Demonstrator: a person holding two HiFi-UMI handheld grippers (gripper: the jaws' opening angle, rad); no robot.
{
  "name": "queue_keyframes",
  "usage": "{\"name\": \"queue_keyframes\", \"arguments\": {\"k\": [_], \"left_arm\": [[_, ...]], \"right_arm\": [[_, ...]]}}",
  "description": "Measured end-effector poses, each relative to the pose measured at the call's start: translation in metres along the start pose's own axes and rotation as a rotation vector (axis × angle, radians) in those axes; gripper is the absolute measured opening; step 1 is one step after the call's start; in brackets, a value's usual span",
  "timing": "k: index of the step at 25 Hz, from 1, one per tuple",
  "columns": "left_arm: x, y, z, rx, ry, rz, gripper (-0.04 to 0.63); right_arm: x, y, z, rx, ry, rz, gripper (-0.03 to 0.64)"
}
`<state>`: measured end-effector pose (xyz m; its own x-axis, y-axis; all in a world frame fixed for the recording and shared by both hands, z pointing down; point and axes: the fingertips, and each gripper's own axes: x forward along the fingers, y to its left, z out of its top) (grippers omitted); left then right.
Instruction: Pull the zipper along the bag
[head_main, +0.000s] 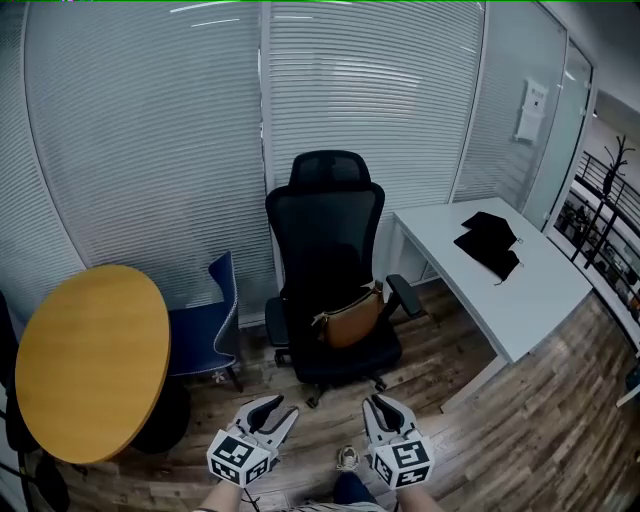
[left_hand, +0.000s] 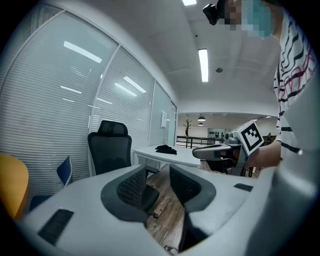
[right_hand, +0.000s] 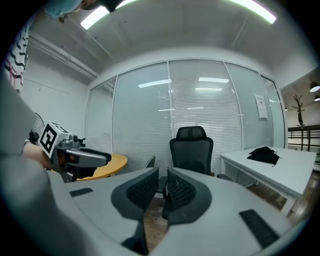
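Note:
A brown bag (head_main: 350, 318) with a light zipper line lies on the seat of a black office chair (head_main: 330, 225) in the middle of the head view. Both grippers hover low in that view, well short of the chair and touching nothing. My left gripper (head_main: 272, 408) is open, and wooden floor shows through the gap between its jaws (left_hand: 157, 172). My right gripper (head_main: 378, 402) is shut with nothing in it, its pads nearly meeting (right_hand: 162, 172). In both gripper views the jaws hide the chair seat, so the bag does not show there.
A round yellow table (head_main: 90, 355) stands at the left with a blue chair (head_main: 205, 325) beside it. A white desk (head_main: 510, 290) at the right carries a black item (head_main: 490, 243). Glass walls with blinds run behind the chair. A shoe (head_main: 347, 458) shows between the grippers.

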<state>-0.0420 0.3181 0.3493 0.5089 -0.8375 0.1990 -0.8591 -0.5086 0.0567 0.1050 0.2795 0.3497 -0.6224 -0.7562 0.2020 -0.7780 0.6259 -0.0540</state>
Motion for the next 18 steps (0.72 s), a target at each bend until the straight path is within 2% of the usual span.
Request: {"name": "queue_keyframes", "arguments": {"k": [1,2,8,18], "left_arm": [[0.008,0.006,0.000,-0.006,0.007,0.006,0.150],[0.018,0.012,0.000,-0.011,0.013,0.012,0.161],[0.076,0.050,0.017,-0.029,0.020,0.051,0.161],[0.161,0.095,0.028,-0.081,0.024,0.128,0.161]], "right_arm": [[0.009,-0.006,0.000,0.007,0.004,0.006,0.060],[0.018,-0.014,0.000,0.013,0.010,0.012,0.103],[0.077,-0.060,0.005,0.023,0.045,0.043,0.160],[0.161,-0.126,0.010,-0.046,0.097,0.139,0.164]]}}
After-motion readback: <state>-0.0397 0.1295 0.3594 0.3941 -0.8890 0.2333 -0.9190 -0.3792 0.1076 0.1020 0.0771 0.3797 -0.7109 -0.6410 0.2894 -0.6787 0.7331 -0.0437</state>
